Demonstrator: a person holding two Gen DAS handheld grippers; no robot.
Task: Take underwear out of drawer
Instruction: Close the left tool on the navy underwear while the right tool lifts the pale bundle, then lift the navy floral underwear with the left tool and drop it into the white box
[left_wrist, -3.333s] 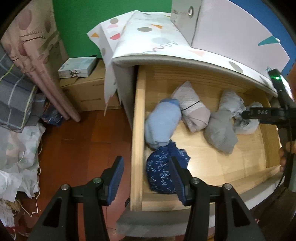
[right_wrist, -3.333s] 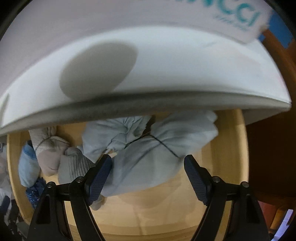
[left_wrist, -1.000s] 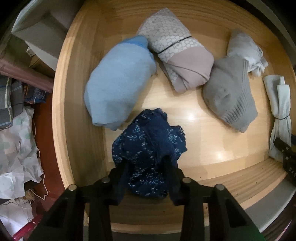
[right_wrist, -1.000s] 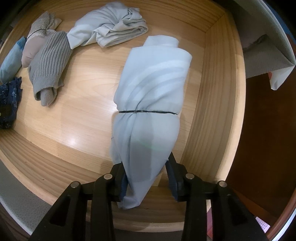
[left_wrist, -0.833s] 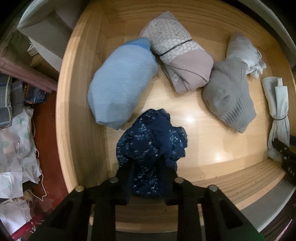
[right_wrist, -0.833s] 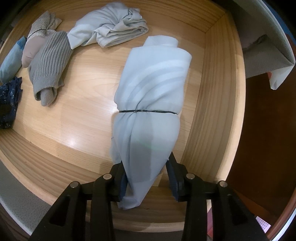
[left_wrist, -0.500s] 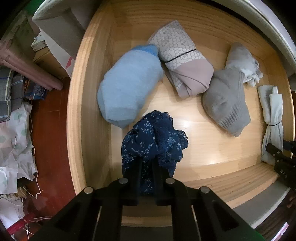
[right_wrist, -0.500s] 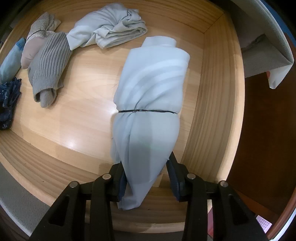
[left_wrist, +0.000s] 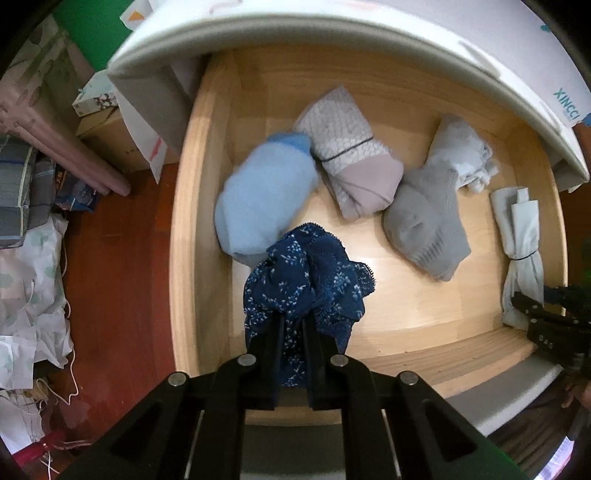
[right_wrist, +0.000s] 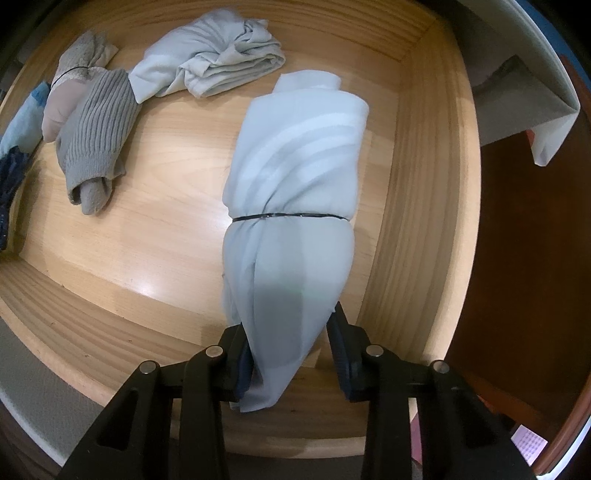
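The wooden drawer (left_wrist: 201, 206) is pulled open. My left gripper (left_wrist: 291, 325) is shut on the dark blue patterned underwear (left_wrist: 306, 277) and holds it lifted above the drawer's front left corner. My right gripper (right_wrist: 291, 339) is shut on the near end of a pale blue rolled underwear bundle (right_wrist: 299, 166) tied with a black band; the bundle lies along the drawer's right side and also shows in the left wrist view (left_wrist: 521, 229).
In the drawer lie a light blue roll (left_wrist: 266, 199), a white and pink banded roll (left_wrist: 351, 162), a grey ribbed roll (left_wrist: 424, 218) and a crumpled pale garment (left_wrist: 461, 155). A white patterned top (left_wrist: 369, 33) overhangs the drawer's back. Boxes and cloth (left_wrist: 33, 229) crowd the floor at left.
My left gripper closed on the dark blue underwear and has risen and pulled back with it. My right gripper has stayed shut on the pale blue bundle, hardly moving.
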